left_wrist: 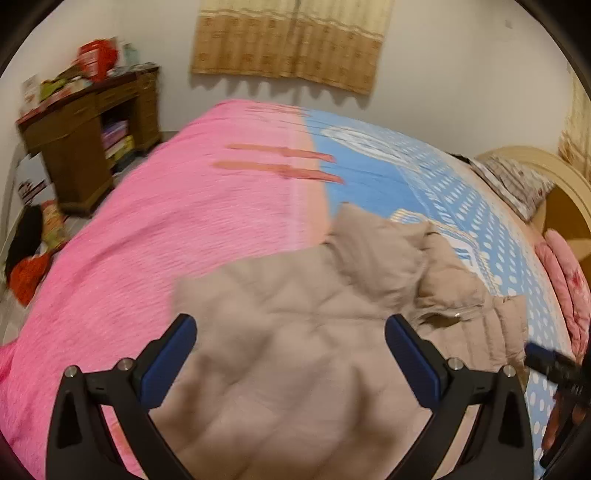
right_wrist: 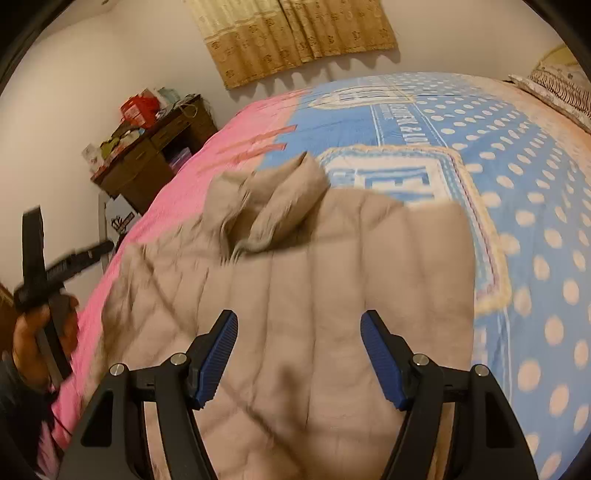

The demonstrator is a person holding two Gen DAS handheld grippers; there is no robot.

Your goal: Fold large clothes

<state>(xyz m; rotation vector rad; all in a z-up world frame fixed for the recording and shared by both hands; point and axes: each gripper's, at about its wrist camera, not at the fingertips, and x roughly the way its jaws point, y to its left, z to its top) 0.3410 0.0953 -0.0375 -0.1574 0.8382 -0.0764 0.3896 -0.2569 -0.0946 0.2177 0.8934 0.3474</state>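
A beige quilted puffer jacket [left_wrist: 295, 350] lies spread on the bed [left_wrist: 147, 240], its padded panels stitched into soft, puffy channels; a bunched, rounded fold of the same fabric, perhaps a hood or sleeve, humps up at its far end [right_wrist: 280, 199]. Under it the bedding is split: a crinkled, ribbed pink cover [right_wrist: 184, 188] on one side, a smooth blue sheet with cream polka dots [right_wrist: 535, 221] on the other. The left claw [left_wrist: 290, 338] hangs just over the jacket, its blue ribbed pads [left_wrist: 413, 363] spread wide with nothing between them. The right claw [right_wrist: 298, 336] is likewise wide apart and empty above the quilted panels. A dark wooden table [left_wrist: 85, 144] piled with clutter stands by the wall, beneath a tan patterned curtain [right_wrist: 295, 33]
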